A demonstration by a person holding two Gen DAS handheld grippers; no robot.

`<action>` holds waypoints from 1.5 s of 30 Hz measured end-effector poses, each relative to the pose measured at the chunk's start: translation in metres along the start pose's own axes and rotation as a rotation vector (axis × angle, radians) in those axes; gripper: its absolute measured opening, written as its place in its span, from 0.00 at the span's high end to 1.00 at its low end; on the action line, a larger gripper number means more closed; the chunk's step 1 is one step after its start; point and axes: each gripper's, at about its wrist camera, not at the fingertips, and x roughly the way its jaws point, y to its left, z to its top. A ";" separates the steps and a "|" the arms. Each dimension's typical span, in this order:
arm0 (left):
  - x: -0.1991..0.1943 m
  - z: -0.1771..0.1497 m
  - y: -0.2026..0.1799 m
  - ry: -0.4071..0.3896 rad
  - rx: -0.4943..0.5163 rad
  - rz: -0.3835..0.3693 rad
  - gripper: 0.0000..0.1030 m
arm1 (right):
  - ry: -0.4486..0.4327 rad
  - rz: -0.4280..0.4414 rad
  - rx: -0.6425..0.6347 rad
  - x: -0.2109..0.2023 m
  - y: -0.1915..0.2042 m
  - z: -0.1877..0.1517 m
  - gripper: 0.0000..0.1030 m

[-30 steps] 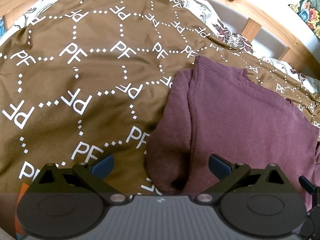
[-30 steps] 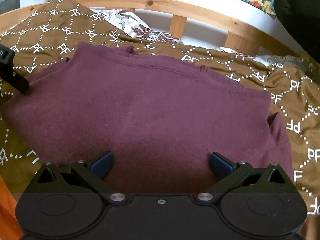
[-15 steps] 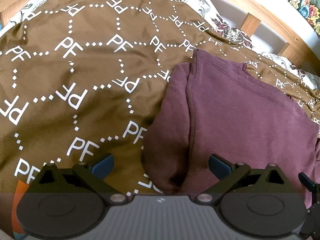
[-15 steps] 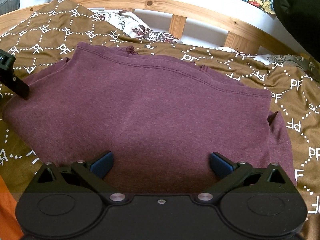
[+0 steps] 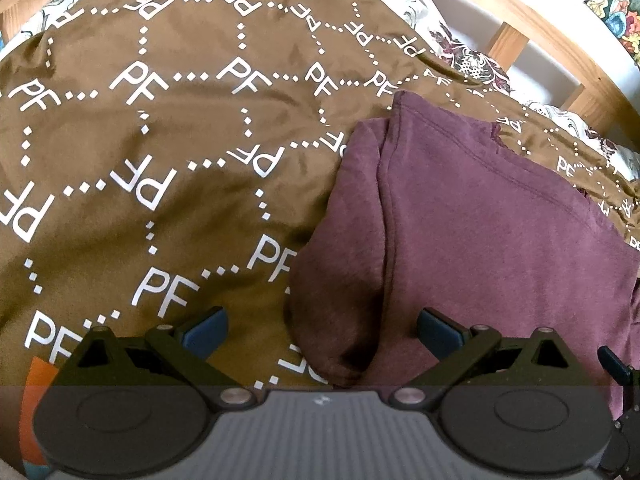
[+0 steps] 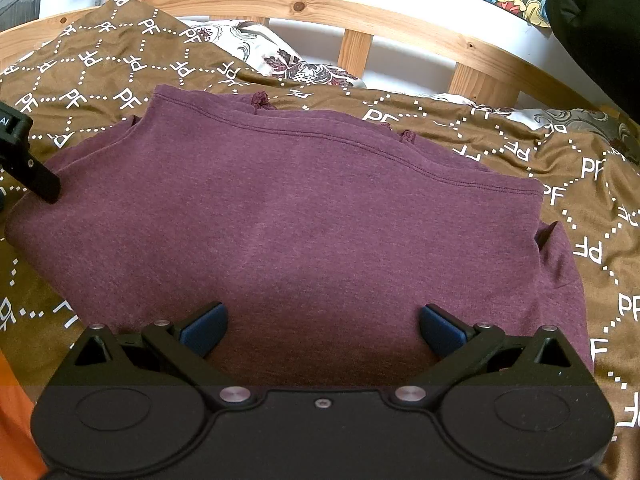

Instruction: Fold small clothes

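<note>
Garment [image 6: 304, 232] lies folded; both hand-held grippers [image 5: 322, 330] [image 6: 323, 330] hover, seemingly level, jaws wide apart.

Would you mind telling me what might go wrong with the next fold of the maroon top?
1. The left gripper is open over the maroon top's bunched left edge; closing there may catch only some layers, or the brown bedspread beneath.
2. The right gripper is open over mid-fabric, not an edge, so a pinch could tent the cloth.
3. The soft, wrinkled bedspread may shift.
</note>
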 end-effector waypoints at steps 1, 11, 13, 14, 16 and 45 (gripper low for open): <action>0.001 0.000 0.001 0.007 -0.002 -0.002 0.01 | 0.000 0.000 0.000 0.000 0.000 0.000 0.01; 0.018 0.001 0.006 0.072 -0.030 -0.006 0.00 | 0.002 0.003 0.007 0.000 0.000 0.000 0.01; 0.018 0.000 0.006 0.071 -0.028 -0.005 0.01 | 0.003 0.003 0.008 0.000 0.000 0.001 0.01; 0.018 0.000 0.006 0.070 -0.026 -0.005 0.01 | 0.003 0.004 0.008 0.000 0.000 0.001 0.01; 0.018 0.000 0.007 0.070 -0.023 -0.003 0.01 | 0.003 0.003 0.008 0.000 0.000 0.001 0.01; 0.020 0.002 -0.001 0.051 0.035 -0.027 0.01 | 0.007 0.007 0.014 0.002 -0.002 0.000 0.01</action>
